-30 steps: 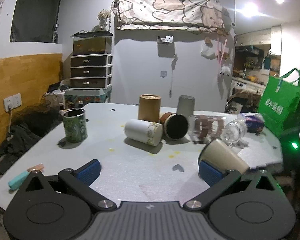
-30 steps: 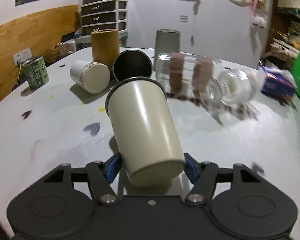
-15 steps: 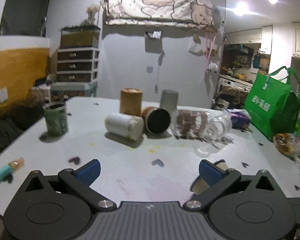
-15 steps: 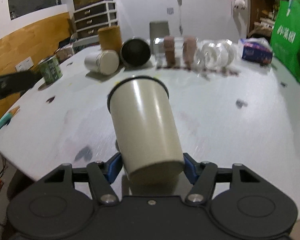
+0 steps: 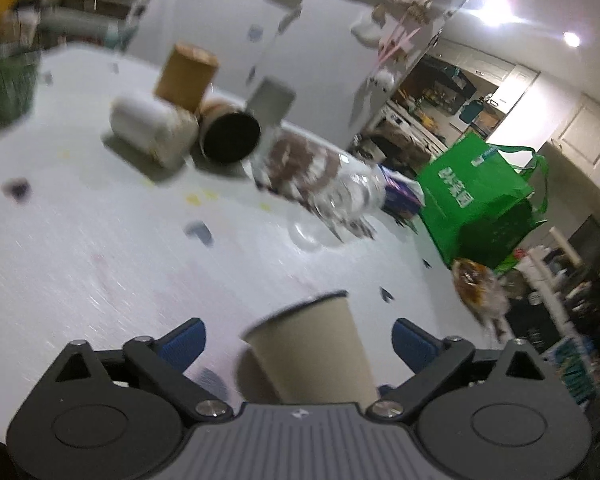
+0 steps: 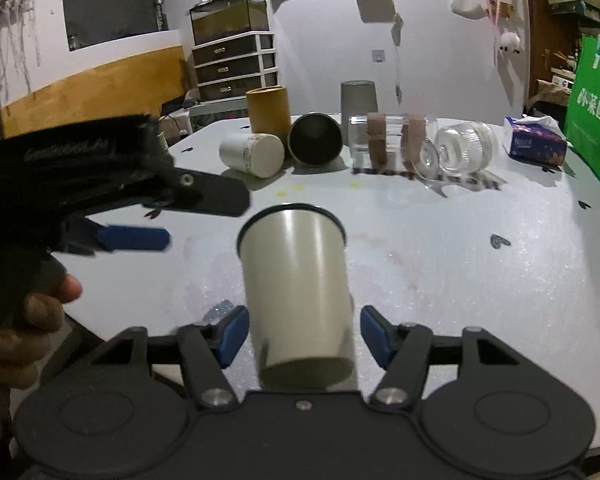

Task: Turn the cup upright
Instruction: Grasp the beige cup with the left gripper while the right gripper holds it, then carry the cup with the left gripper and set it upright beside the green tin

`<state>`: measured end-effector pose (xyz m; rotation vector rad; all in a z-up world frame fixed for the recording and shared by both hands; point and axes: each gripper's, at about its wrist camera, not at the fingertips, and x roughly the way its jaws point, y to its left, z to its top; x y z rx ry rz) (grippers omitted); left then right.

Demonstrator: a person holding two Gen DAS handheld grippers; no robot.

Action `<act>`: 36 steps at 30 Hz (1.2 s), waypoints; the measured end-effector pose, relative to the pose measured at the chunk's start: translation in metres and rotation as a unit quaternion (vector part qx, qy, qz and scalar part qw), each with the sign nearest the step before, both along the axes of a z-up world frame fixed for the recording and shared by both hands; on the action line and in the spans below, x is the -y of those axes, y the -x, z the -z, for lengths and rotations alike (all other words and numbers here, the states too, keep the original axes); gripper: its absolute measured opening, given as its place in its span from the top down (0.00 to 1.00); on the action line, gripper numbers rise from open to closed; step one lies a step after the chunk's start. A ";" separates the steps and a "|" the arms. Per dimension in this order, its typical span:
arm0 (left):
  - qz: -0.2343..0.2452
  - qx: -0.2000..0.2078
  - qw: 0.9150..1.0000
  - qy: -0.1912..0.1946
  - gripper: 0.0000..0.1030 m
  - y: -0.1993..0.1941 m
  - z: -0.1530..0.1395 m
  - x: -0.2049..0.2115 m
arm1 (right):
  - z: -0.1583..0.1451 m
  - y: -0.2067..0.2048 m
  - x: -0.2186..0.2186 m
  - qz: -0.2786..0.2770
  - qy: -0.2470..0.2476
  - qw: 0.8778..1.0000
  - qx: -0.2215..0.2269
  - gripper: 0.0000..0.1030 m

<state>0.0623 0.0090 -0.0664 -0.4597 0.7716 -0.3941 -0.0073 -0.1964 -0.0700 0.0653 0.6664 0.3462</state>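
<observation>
Right wrist view, right tool (image 6: 300, 336) spread around cup (image 6: 298, 292), left tool (image 6: 136, 236) spread beside it.

Both hand-held grippers, left (image 5: 296, 338) and right (image 6: 300, 330), seem spread wide, blue pads apart.

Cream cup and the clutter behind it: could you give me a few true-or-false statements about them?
1. The left gripper is open, with the cream cup between its fingers and neither touching it. True.
2. The brown cardboard tube lies on its side. False: it stands upright; the white canister in front of it lies down.
3. The clear glass jar lies on its side. True.
4. The dark cup is upright. False: it lies tipped, mouth toward the right wrist camera.
</observation>
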 end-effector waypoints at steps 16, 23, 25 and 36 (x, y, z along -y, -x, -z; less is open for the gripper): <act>-0.023 -0.105 0.991 0.082 0.16 -0.034 0.041 0.015 | 0.002 0.004 0.001 -0.004 -0.004 1.000 0.002 0.44; -0.028 -0.112 0.989 0.091 0.24 -0.041 0.047 0.013 | 0.002 0.006 -0.002 -0.006 0.004 1.000 0.004 0.44; -0.025 -0.110 0.990 0.088 0.24 -0.040 0.047 0.013 | 0.002 0.006 -0.003 -0.006 0.005 1.000 0.004 0.44; -0.028 0.010 0.999 -0.012 0.24 -0.019 0.006 -0.002 | -0.006 0.010 -0.004 -0.006 0.016 1.000 0.026 0.42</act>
